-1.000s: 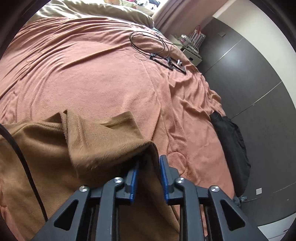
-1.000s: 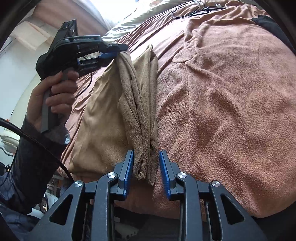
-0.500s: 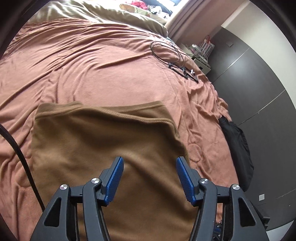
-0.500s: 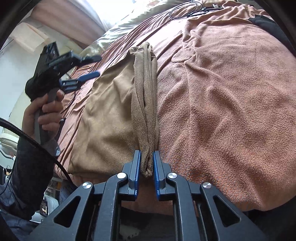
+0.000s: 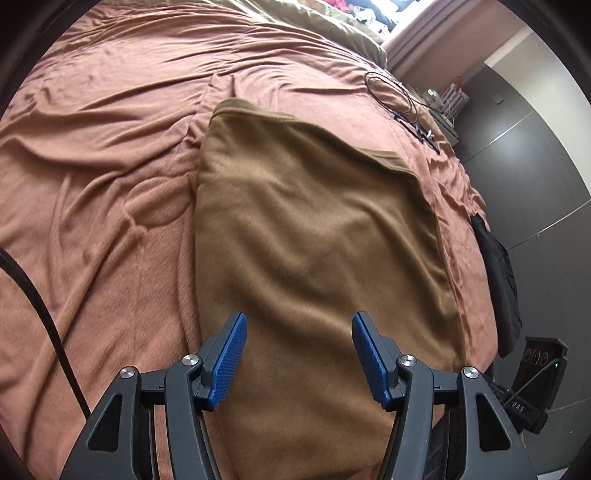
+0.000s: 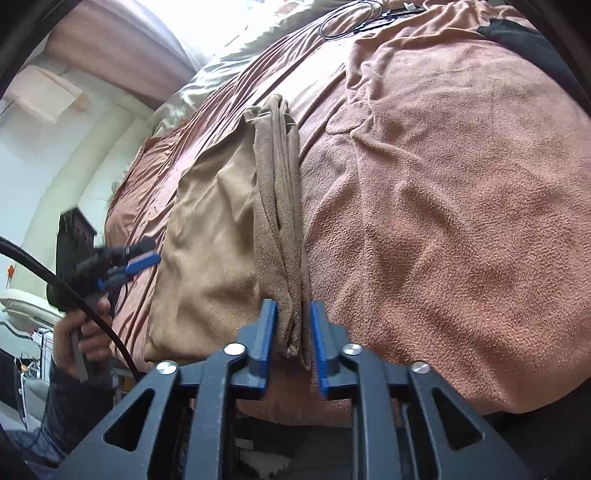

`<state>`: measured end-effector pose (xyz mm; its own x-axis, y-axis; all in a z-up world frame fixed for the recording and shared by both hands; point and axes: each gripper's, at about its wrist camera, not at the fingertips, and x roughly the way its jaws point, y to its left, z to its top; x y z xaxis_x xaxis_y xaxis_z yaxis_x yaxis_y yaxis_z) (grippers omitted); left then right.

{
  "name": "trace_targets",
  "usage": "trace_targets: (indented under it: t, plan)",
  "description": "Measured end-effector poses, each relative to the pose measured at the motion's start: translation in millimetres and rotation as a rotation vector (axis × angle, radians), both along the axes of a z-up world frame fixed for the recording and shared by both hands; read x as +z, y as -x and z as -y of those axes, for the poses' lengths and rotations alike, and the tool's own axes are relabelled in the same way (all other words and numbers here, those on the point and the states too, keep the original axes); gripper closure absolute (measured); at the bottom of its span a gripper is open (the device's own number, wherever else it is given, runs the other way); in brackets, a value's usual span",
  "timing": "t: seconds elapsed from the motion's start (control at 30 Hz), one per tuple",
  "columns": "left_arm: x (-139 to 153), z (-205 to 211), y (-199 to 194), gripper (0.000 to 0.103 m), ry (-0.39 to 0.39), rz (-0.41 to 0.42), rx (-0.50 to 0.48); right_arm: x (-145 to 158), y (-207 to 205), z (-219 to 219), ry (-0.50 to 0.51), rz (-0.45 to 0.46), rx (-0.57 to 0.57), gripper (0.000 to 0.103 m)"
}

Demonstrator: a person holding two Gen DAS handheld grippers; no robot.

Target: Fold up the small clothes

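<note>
A tan-brown garment lies folded flat on the rust-coloured bedspread. My left gripper hovers open over its near end, nothing between the blue pads. In the right wrist view the garment shows its stacked fold edge running toward me. My right gripper straddles the near tip of that edge; its jaws are opening, and the cloth hangs between the pads with slim gaps on both sides. Further left, a hand holds the left gripper beside the garment, blurred.
A coiled black cable with small parts lies far on the bed. A black garment drapes over the bed's right edge by a dark wardrobe. Olive bedding lies at the head. The gripper's cable crosses the left.
The left gripper let go of the raised corner, opened wide and drew back; the garment now lies flat. The right gripper pinched the fold edge, then widened around it.
</note>
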<state>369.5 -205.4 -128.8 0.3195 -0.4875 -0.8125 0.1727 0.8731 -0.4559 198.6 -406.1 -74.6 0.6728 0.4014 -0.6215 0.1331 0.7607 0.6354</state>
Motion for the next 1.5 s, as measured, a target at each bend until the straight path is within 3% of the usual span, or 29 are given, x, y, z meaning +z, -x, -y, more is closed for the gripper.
trace_targets:
  t: [0.03, 0.07, 0.3, 0.47, 0.5, 0.6, 0.67, 0.8, 0.83, 1.0, 1.17, 1.23, 1.3, 1.4, 1.5]
  plan:
    - [-2, -3, 5, 0.042, 0.003, -0.005, 0.005, -1, -1, 2, -0.01, -0.001, -0.005, 0.062]
    - [-5, -6, 10, 0.042, 0.006, -0.012, 0.01, -2, -2, 3, -0.018, 0.004, -0.004, 0.062]
    - [-11, -24, 44, 0.042, 0.055, -0.033, 0.046, -3, 1, 6, -0.029, 0.02, -0.051, 0.062]
    - [-16, -36, 66, 0.042, 0.092, -0.056, 0.059, 4, 8, -7, 0.001, 0.032, -0.004, 0.064]
    - [-17, -37, 71, 0.042, 0.098, -0.06, 0.056, 4, 9, -10, 0.016, 0.03, -0.001, 0.066]
    - [-22, -37, 81, 0.043, 0.101, -0.075, 0.049, 2, 10, -12, 0.027, 0.014, -0.008, 0.084]
    - [-26, -36, 88, 0.054, 0.09, -0.083, 0.053, 2, 12, -12, 0.047, 0.002, -0.028, 0.093]
    - [-31, -33, 100, 0.093, 0.057, -0.069, 0.039, 5, 18, -19, 0.053, 0.001, -0.033, 0.097]
    - [-31, -34, 100, 0.096, 0.066, -0.065, 0.037, 5, 20, -21, 0.053, 0.003, -0.032, 0.097]
    - [-23, -50, 101, 0.097, 0.107, -0.05, 0.052, 7, 27, -25, 0.051, 0.005, -0.013, 0.098]
    - [-25, -60, 96, 0.093, 0.17, -0.087, 0.067, 11, 27, -21, 0.065, 0.012, -0.013, 0.097]
    - [-26, -63, 95, 0.077, 0.192, -0.095, 0.079, 12, 24, -18, 0.056, 0.013, -0.018, 0.091]
    - [-26, -65, 93, 0.069, 0.207, -0.086, 0.093, 11, 20, -14, 0.06, 0.008, -0.021, 0.083]
    - [-28, -67, 90, 0.069, 0.215, -0.089, 0.098, 7, 15, -12, 0.046, -0.002, -0.022, 0.072]
    - [-32, -63, 85, 0.069, 0.226, -0.107, 0.087, 4, 9, -11, 0.031, -0.01, -0.014, 0.071]
